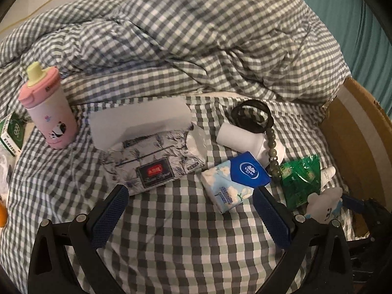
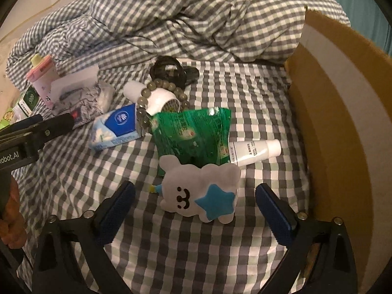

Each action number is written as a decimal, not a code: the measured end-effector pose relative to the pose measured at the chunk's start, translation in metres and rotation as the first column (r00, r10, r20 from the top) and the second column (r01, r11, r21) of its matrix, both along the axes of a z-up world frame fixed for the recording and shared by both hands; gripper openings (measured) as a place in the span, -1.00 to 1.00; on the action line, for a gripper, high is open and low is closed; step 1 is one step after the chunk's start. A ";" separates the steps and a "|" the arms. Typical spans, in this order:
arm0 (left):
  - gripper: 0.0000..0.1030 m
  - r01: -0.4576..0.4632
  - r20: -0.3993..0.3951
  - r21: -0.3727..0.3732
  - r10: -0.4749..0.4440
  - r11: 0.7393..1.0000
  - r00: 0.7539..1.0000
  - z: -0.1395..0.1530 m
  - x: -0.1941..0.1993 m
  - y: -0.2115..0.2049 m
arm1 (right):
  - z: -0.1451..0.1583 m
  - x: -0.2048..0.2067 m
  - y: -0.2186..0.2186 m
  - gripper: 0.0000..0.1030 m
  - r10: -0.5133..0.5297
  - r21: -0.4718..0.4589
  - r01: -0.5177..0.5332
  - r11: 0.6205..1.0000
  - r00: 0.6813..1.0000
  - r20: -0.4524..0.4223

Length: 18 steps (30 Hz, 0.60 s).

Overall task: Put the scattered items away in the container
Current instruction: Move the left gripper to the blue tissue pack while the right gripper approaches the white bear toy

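On the bed (image 1: 171, 220), covered in a grey-and-white checked sheet, the scattered things are lying in a loose cluster, with a brown cardboard box (image 2: 343, 112) standing at the right edge, at three o'clock in the right wrist view.

The right hand-held gripper (image 2: 194, 196) is hanging over a flat grey cloud-shaped plush with a blue star (image 2: 203, 193); its jaws are standing wide apart on either side of the plush and are not touching it. At twelve o'clock from the plush a crinkled green foil packet (image 2: 193, 134) is lying, partly under it. At two o'clock a small white tube (image 2: 254, 152) is lying just beside the packet.

The left hand-held gripper (image 1: 189, 201) is also gaping wide and holding nothing. At one o'clock from its middle a blue-and-white pocket tissue pack (image 1: 232, 178) is lying, near the right finger. At eleven o'clock a soft floral-printed tissue pack (image 1: 156, 161) is resting, with a white sheet sticking up from it. Farther off at ten o'clock a pink drinking bottle with a yellow spout (image 1: 46, 107) is standing upright. Beyond the pocket pack a white bottle (image 1: 242, 139) is lying on its side, with a string of greenish beads (image 1: 272, 149) draped over it and black hair ties (image 1: 252, 115) behind.
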<state>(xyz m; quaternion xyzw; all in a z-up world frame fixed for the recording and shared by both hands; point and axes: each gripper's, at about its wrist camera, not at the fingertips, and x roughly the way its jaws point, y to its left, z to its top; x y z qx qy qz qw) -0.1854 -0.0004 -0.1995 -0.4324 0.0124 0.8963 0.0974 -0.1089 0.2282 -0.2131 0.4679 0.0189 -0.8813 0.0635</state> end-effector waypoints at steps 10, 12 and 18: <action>1.00 0.042 0.020 -0.006 -0.042 0.999 0.999 -0.016 -0.017 0.023 | -0.016 -0.008 0.004 0.57 -0.003 -0.012 0.004 1.000 1.000 0.027; 1.00 0.054 0.020 -0.011 -0.053 0.999 0.998 -0.019 -0.020 0.029 | -0.015 -0.009 0.005 0.46 -0.001 -0.020 0.001 1.000 1.000 0.028; 1.00 0.077 0.026 -0.013 -0.077 0.997 0.997 -0.025 -0.025 0.044 | -0.012 -0.010 0.010 0.32 -0.004 -0.046 0.005 0.999 1.000 0.028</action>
